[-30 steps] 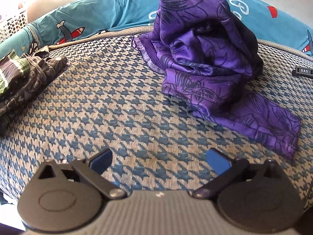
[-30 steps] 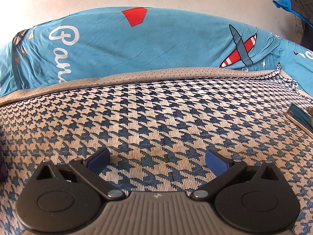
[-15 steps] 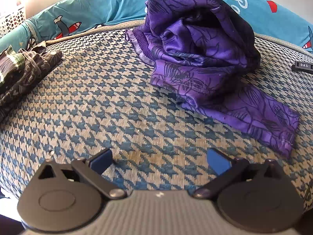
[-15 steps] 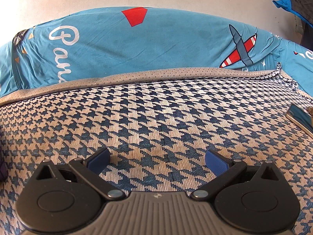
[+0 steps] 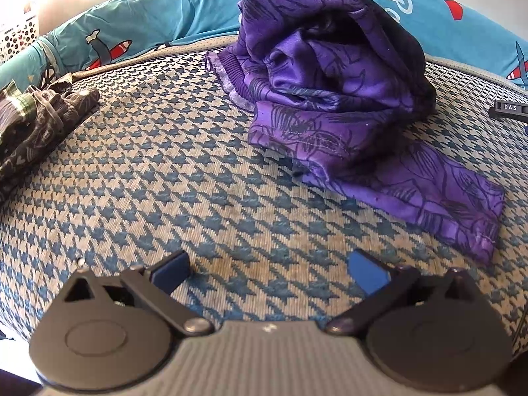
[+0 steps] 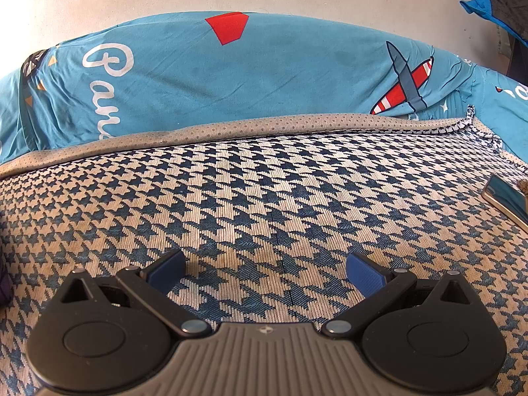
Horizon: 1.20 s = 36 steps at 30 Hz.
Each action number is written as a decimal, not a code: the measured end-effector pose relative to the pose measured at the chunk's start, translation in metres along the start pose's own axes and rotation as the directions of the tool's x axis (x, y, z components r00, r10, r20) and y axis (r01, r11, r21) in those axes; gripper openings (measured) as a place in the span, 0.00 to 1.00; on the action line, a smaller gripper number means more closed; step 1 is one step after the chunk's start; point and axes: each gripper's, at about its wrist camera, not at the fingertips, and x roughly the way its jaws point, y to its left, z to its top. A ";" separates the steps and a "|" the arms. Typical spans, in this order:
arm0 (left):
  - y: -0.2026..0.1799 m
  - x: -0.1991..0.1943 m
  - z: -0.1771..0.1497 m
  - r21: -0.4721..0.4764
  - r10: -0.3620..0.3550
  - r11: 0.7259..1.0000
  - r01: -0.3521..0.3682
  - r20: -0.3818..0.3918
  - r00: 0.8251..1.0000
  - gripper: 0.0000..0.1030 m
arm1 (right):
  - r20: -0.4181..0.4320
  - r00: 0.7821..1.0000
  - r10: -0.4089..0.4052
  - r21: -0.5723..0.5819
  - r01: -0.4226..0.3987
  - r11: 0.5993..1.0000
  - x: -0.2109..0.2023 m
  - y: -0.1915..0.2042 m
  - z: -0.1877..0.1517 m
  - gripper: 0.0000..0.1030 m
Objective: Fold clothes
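Looking out along my left claw [image 5: 269, 272], I see the purple garment [image 5: 333, 76] ahead and off to the right, heaped near the teal pillow [image 5: 158, 19] at the far side of the bed [image 5: 165, 171]. Its fingers [image 5: 171, 270] are spread wide with nothing between them, only houndstooth cover below. From the heap one flat strip, a leg or sleeve, I cannot tell which, runs toward me and rightward, ending in a hem [image 5: 475, 234] that lies nearer the left claw than any other part of the garment. That strip's long axis slants from the heap down to the right, so I judge the hem is the handle to go for, approached from its near side.

My right claw [image 6: 265, 275] is also spread and empty, facing bare cover with the pillow [image 6: 231, 76] behind; only a dark purple sliver [image 6: 5, 283] shows at its far left edge, so the garment sits left of it and mostly out of view. A phone [image 6: 508, 199] lies right of that claw. A second, dark patterned garment [image 5: 36, 125] sits well left of the purple one, apart from it
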 end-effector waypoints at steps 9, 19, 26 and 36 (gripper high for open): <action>-0.002 0.005 0.003 -0.005 -0.001 1.000 0.001 -0.012 1.000 1.00 | -0.002 1.000 -0.009 0.003 0.009 1.000 0.003 0.006 0.000 1.00; -0.002 0.006 0.004 -0.002 -0.002 1.000 0.002 -0.020 1.000 1.00 | -0.066 0.997 -0.038 0.020 0.039 0.999 -0.019 0.014 -0.009 1.00; -0.001 0.006 0.005 -0.003 -0.003 1.000 0.003 -0.026 1.000 1.00 | -0.183 0.980 -0.079 0.035 0.087 0.996 -0.042 0.027 -0.011 1.00; -0.002 0.005 0.004 -0.022 0.002 1.000 -0.003 -0.024 1.000 1.00 | -0.198 0.980 0.019 -0.040 -0.028 0.999 -0.112 0.067 -0.010 1.00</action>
